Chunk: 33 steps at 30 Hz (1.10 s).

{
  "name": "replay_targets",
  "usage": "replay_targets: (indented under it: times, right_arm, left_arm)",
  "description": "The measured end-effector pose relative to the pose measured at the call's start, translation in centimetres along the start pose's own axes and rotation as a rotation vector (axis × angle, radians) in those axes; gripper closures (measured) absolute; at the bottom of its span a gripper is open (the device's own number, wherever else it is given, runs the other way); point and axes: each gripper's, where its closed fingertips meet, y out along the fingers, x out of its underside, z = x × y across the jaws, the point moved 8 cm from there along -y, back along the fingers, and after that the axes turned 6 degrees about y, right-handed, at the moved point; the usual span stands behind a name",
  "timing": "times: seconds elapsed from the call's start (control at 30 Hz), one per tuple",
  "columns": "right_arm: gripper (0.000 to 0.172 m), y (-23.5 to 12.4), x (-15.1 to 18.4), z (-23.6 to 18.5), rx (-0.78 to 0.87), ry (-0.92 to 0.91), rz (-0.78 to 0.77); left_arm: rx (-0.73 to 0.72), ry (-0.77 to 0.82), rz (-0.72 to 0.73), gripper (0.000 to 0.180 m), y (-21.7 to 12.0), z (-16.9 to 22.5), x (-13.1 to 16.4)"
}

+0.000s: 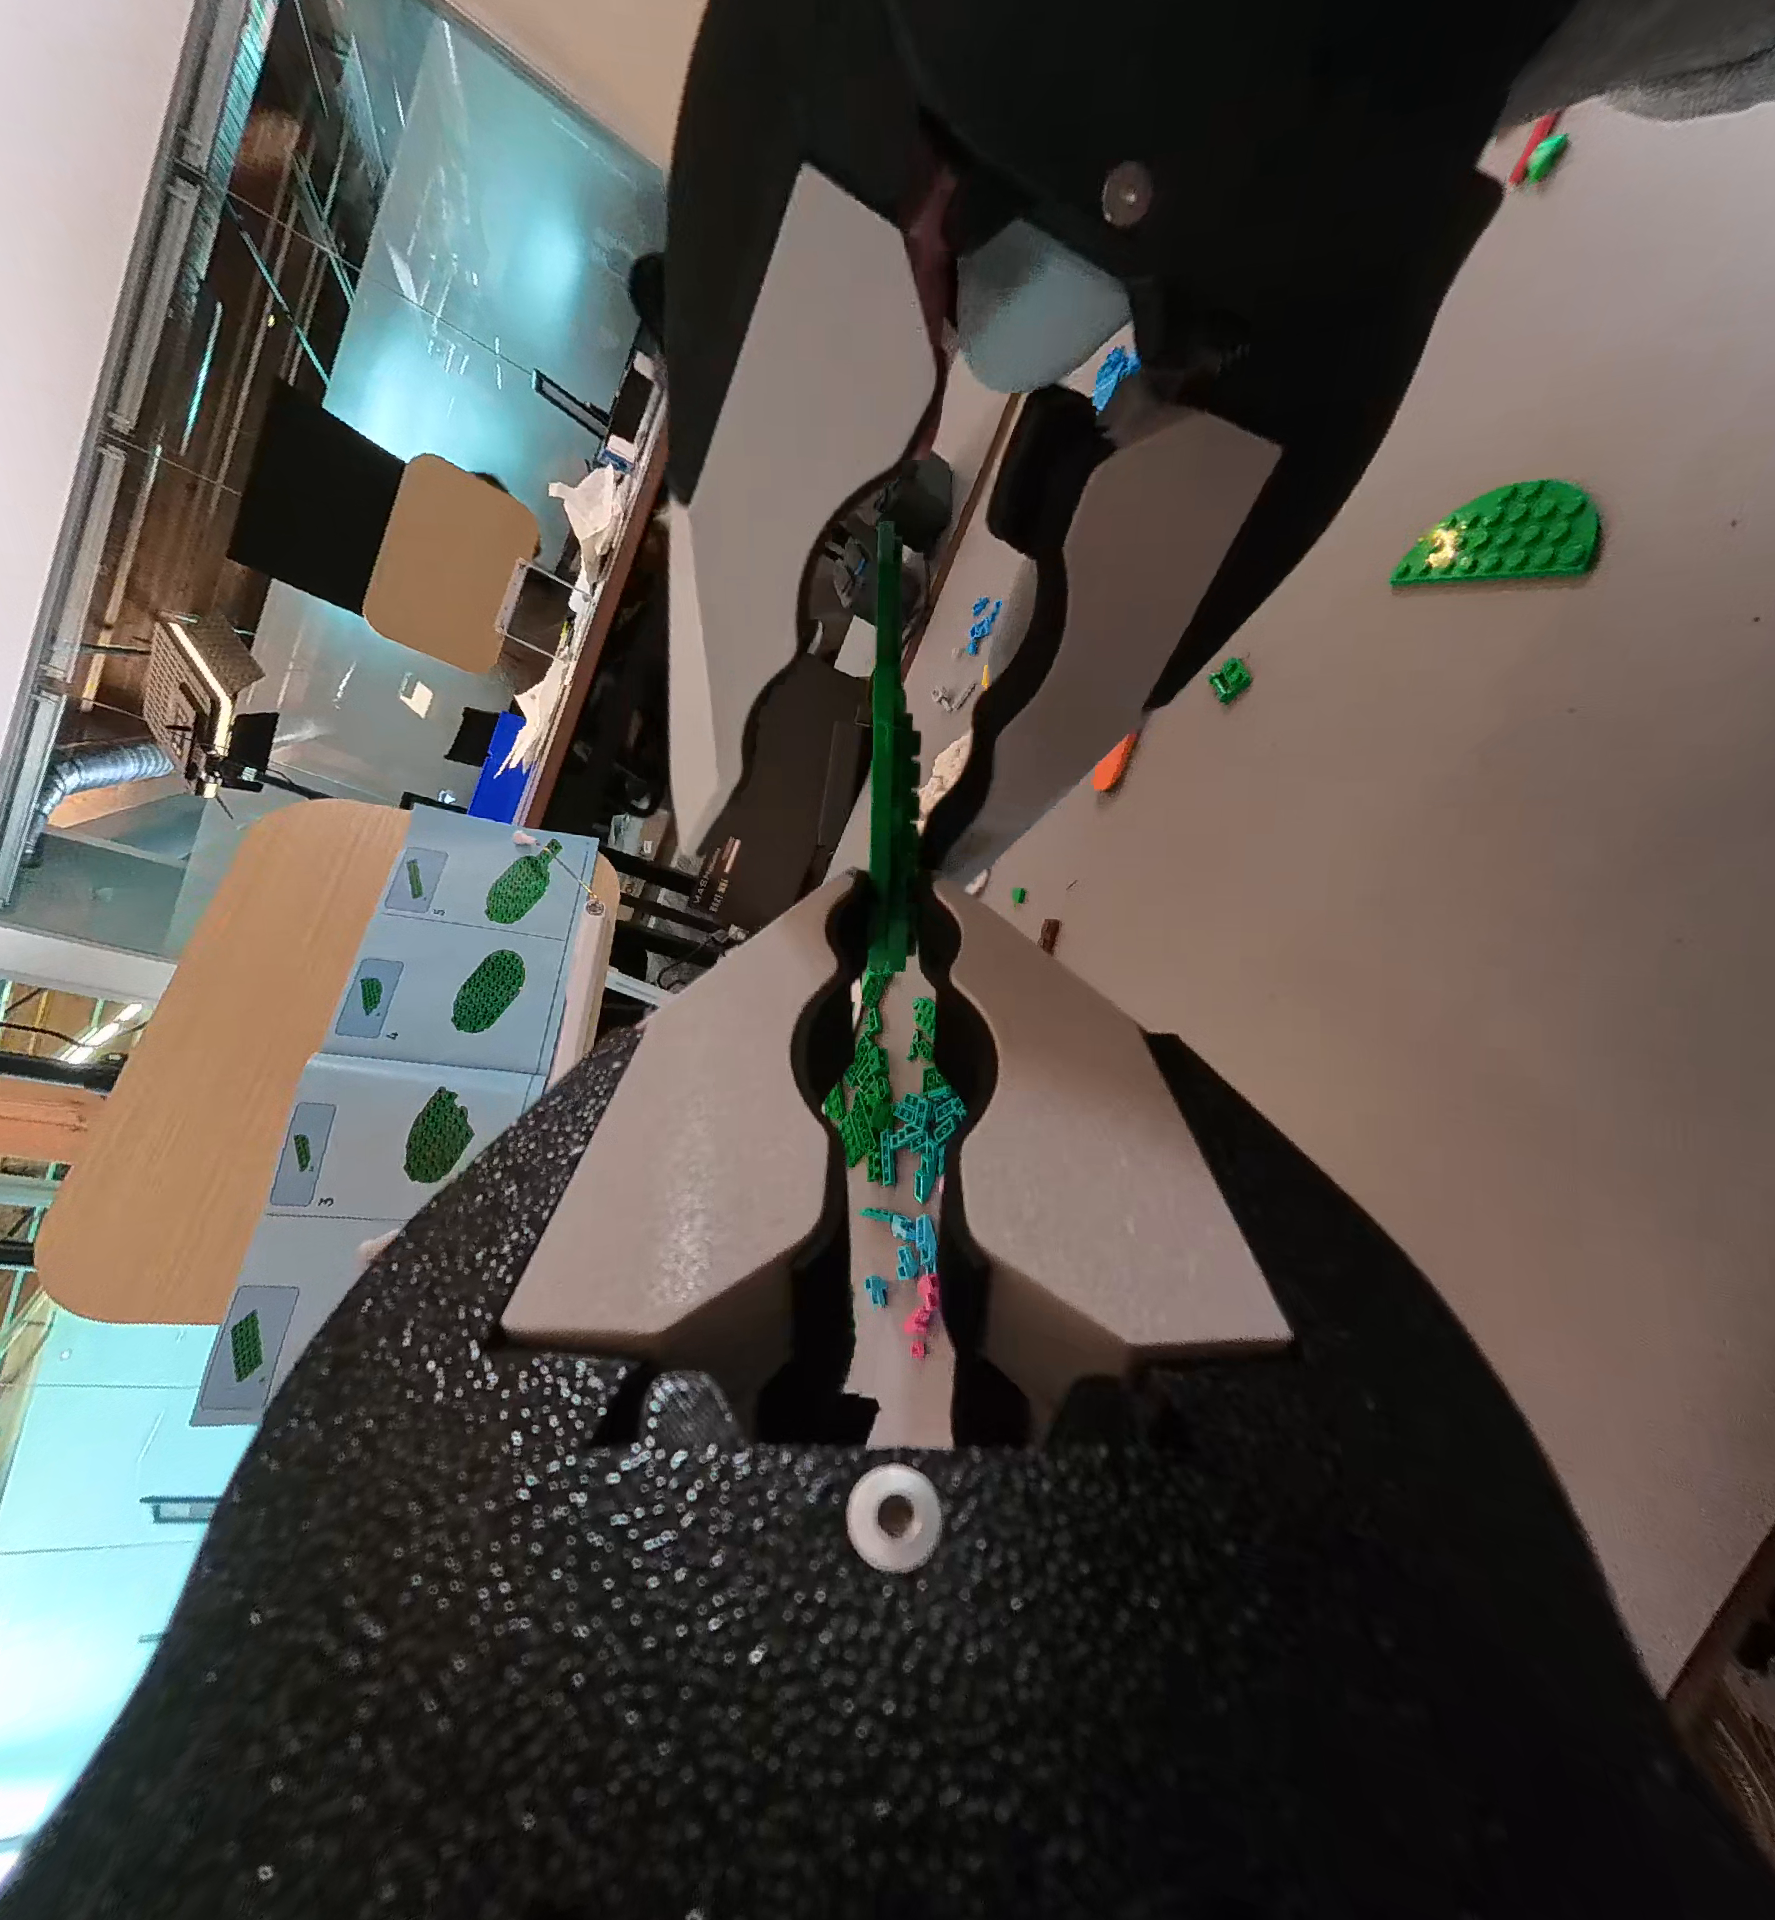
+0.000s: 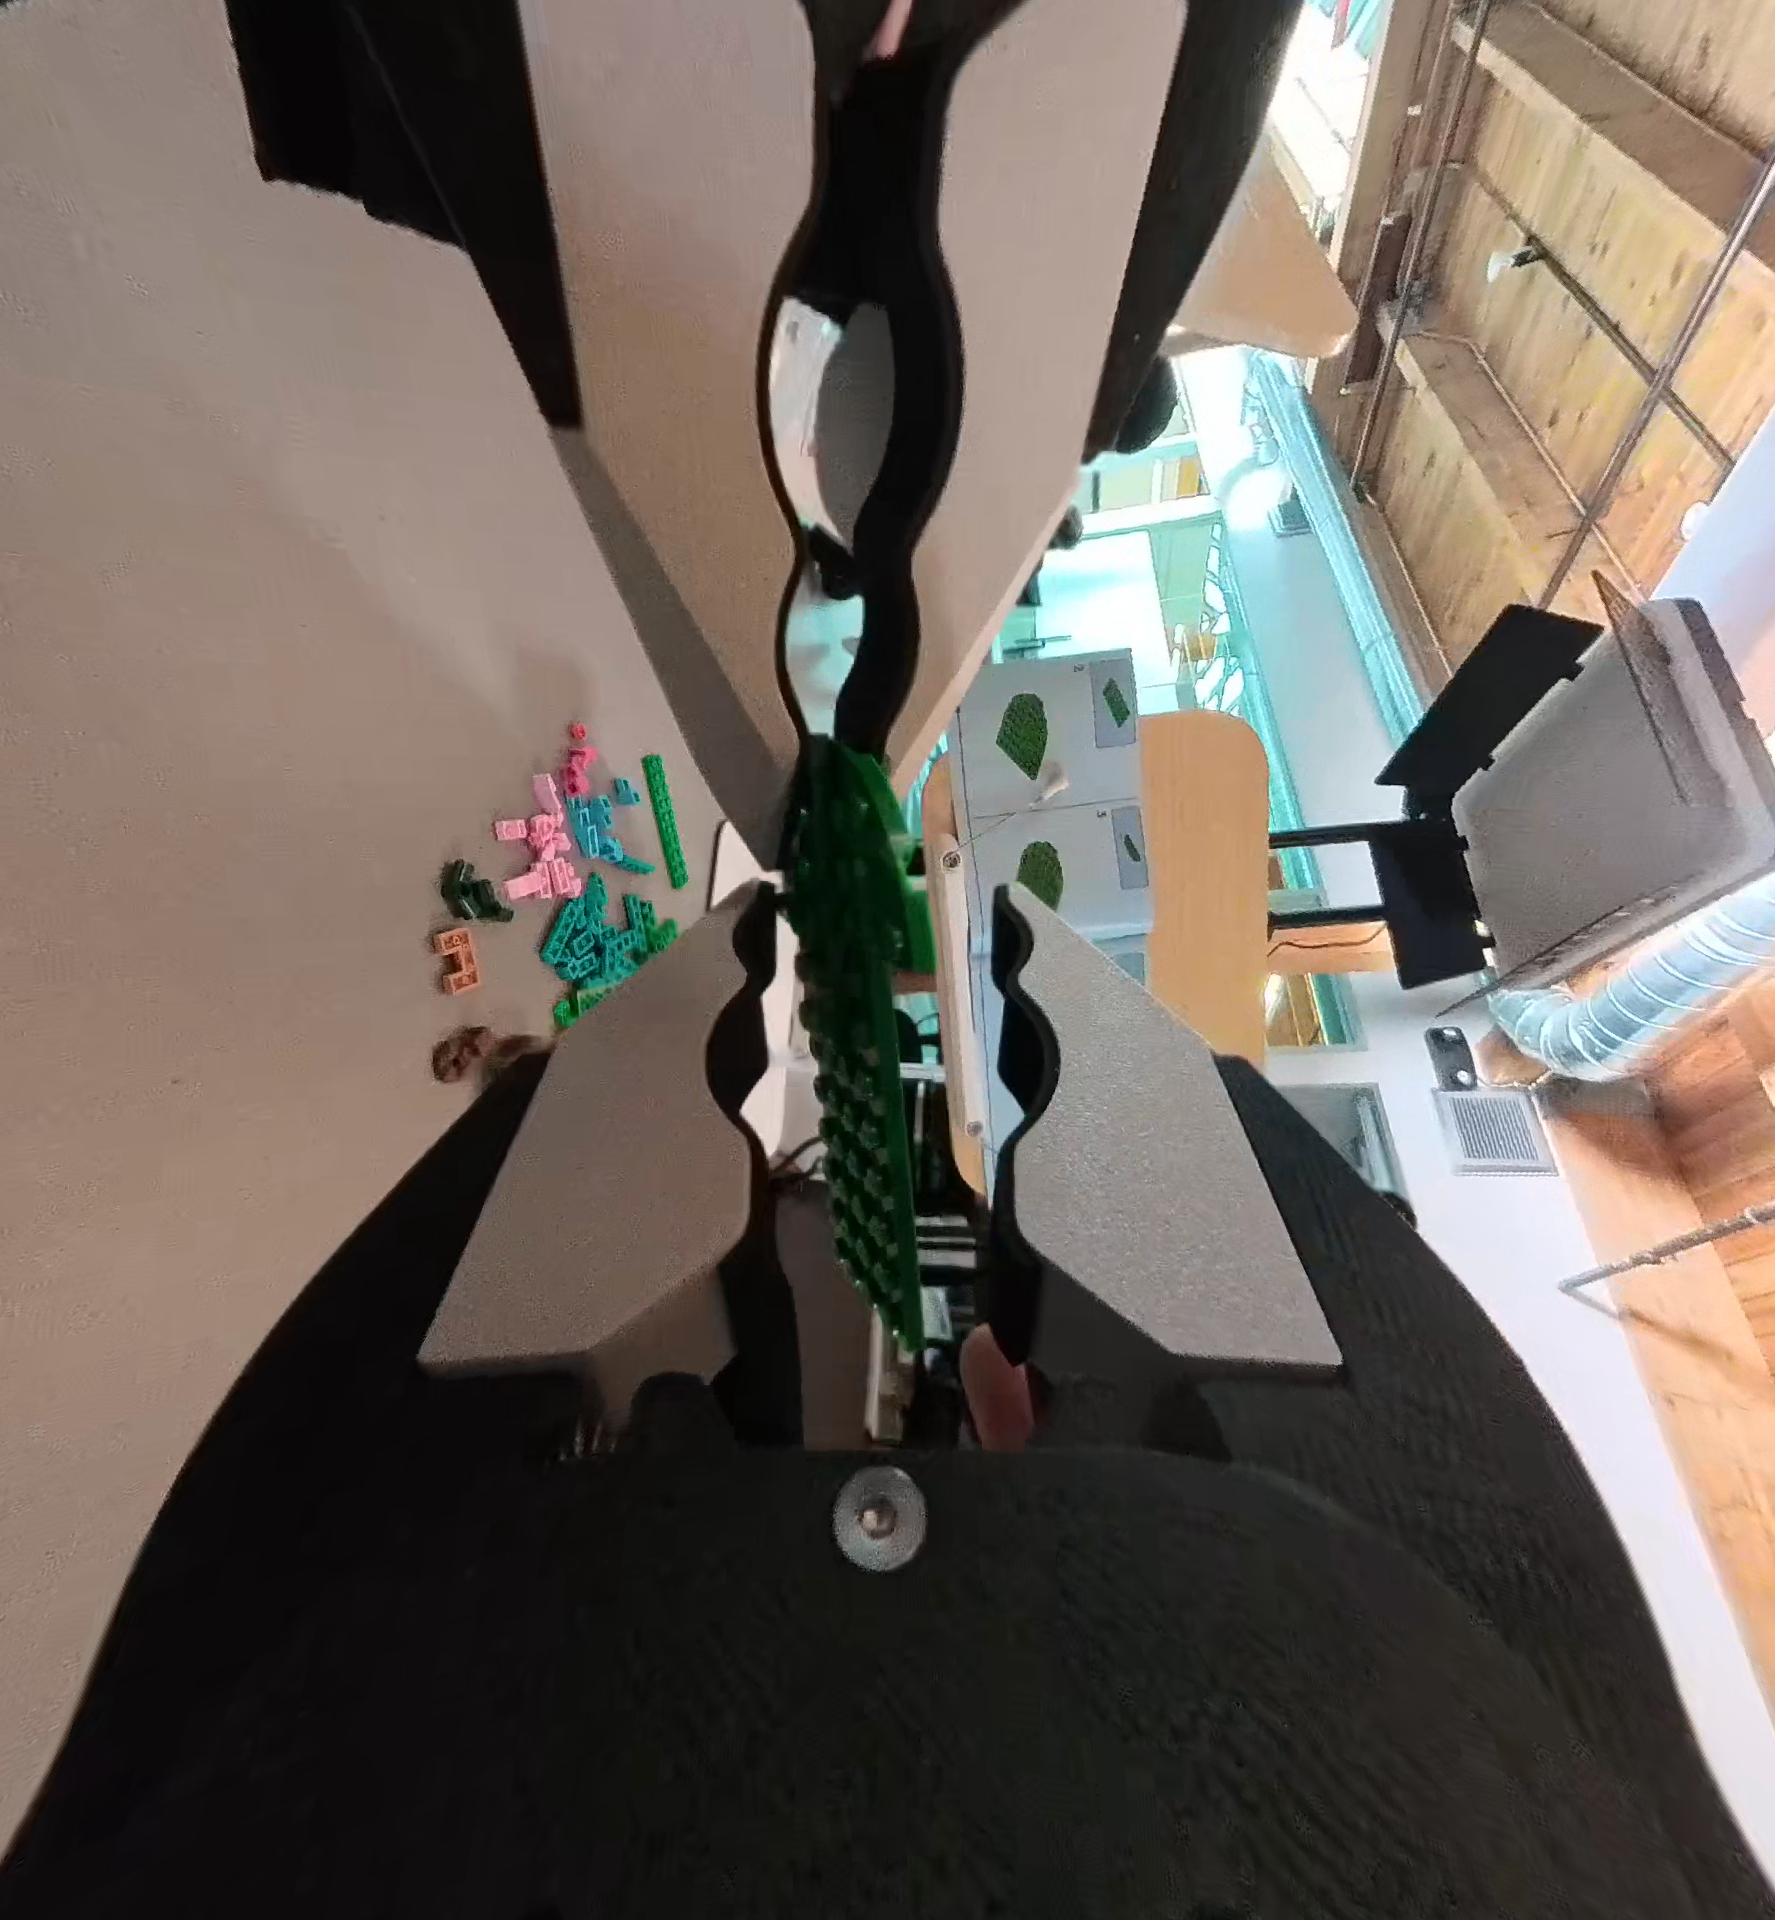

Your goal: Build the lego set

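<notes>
Left wrist view has the green studded plate (image 1: pixel 888 748) dead centre, seen edge-on as a thin upright strip, and the left gripper (image 1: pixel 891 909) is clenched on its near end, both grey fingertips hard against it. From the top of that frame the right gripper (image 1: pixel 893 665) comes in, its wavy fingers standing either side of the plate's far part; daylight shows between its left finger and the strip, and whether the right finger touches I cannot tell.

Right wrist view, same plate (image 2: pixel 852 997), now showing its studded face at a slant. It runs up the middle between the right gripper's (image 2: pixel 878 904) own fingers. There is a clear gap from the plate to the finger (image 2: pixel 1101 1049) on the right of frame, so nothing is squeezed; the finger on the left of frame sits just beside the plate's edge. At upper centre the left gripper (image 2: pixel 841 743) pinches the plate's far tip.

Out on the grey table (image 1: pixel 1382 935), a half-round green plate (image 1: pixel 1501 535) lies alone at upper right in the left wrist view, with bare surface all round it. A heap of small green, teal and pink bricks (image 2: pixel 571 883) sits at middle left in the right wrist view. An instruction sheet (image 1: pixel 447 1029) on a wooden board stands at left.
</notes>
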Motion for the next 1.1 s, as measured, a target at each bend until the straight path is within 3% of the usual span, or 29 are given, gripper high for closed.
replay_targets:
  times: [0.3,0.47,0.6,1.1]
  right_arm:
    - [0.163,0.3,0.9,-1.0,-0.153,0.06,-0.139]
    - [0.158,0.2,0.8,-1.3,-0.179,0.077,-0.138]
    - [0.167,0.3,0.8,-1.4,-0.2,0.057,-0.184]
    - [0.167,1.3,1.4,-3.1,-0.314,0.02,-0.211]
  left_arm:
    - [0.092,-0.066,0.0,0.175,0.2,0.2,0.1]
    - [0.124,-0.095,0.003,0.175,0.6,0.4,0.2]
    - [0.12,-0.095,0.0,0.174,0.8,0.4,0.3]
    - [0.176,-0.039,-0.04,0.174,1.7,2.0,1.5]
